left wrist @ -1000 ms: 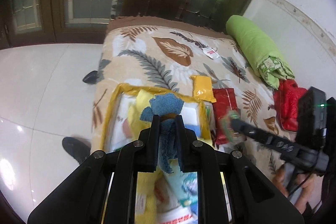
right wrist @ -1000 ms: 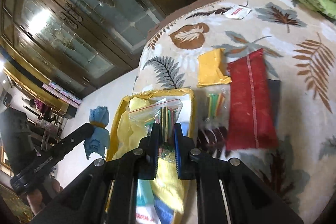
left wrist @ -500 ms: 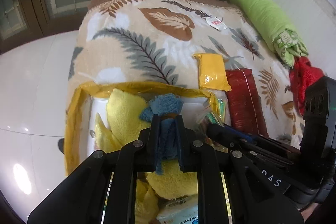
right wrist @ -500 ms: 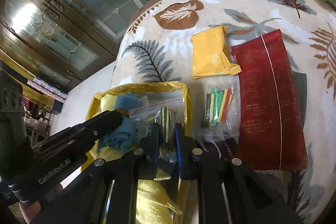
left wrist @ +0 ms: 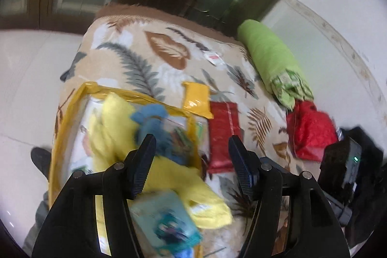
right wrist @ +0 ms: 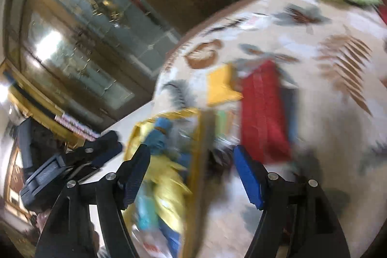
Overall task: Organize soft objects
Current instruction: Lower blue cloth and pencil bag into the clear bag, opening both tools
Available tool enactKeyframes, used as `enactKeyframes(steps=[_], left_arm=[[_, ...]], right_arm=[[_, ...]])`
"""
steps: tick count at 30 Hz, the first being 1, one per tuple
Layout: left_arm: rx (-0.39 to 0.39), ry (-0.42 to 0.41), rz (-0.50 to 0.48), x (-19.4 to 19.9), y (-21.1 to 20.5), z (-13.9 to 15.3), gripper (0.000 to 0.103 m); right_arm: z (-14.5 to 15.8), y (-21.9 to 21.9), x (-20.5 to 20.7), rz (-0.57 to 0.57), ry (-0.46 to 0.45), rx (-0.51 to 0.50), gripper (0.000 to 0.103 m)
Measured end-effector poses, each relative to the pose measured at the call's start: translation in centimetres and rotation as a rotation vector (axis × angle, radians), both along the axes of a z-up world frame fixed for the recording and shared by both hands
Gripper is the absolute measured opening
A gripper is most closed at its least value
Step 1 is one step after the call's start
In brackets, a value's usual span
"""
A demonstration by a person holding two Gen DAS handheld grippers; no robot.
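Note:
A clear storage bag with yellow trim (left wrist: 72, 98) lies open on the leaf-patterned blanket (left wrist: 150, 57). Inside lie a yellow towel (left wrist: 169, 175), a rolled blue cloth (left wrist: 151, 120) and a clear packet of coloured sticks (left wrist: 181, 137). My left gripper (left wrist: 189, 149) is open and empty just above the bag. My right gripper (right wrist: 191, 161) is open and empty over the bag's right edge (right wrist: 197, 151); the blue cloth (right wrist: 157, 134) shows left of it. Both views are blurred.
A yellow packet (left wrist: 196, 100), a red pouch (left wrist: 222, 134), a second packet of sticks (right wrist: 225, 122), a red padded item (left wrist: 312, 129) and a green roll (left wrist: 271, 62) lie on the blanket. White floor is at the left, a wall at the right.
Both grippers have opened. The left has let go of the blue cloth and the right of the stick packet; both now lie in the bag. Both grippers have pulled back.

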State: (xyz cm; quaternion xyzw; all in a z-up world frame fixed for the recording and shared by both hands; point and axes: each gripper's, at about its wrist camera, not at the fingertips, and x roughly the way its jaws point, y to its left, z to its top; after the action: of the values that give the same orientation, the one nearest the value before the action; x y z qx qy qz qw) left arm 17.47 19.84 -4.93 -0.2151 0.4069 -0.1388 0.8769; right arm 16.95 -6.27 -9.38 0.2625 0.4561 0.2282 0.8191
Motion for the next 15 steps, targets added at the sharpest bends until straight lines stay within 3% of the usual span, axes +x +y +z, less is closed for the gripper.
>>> enactKeyframes(steps=[7, 15], left_arm=[[0.034, 0.002, -0.106, -1.0, -6.1, 0.0, 0.062], [0.036, 0.061, -0.145, 1.6, -9.1, -0.8, 0.062]], right_arm=[[-2.5, -5.4, -0.3, -0.055, 0.095, 0.004, 0.071], [-4.4, -8.7, 2.3, -0.148, 0.169, 0.01, 0.07]])
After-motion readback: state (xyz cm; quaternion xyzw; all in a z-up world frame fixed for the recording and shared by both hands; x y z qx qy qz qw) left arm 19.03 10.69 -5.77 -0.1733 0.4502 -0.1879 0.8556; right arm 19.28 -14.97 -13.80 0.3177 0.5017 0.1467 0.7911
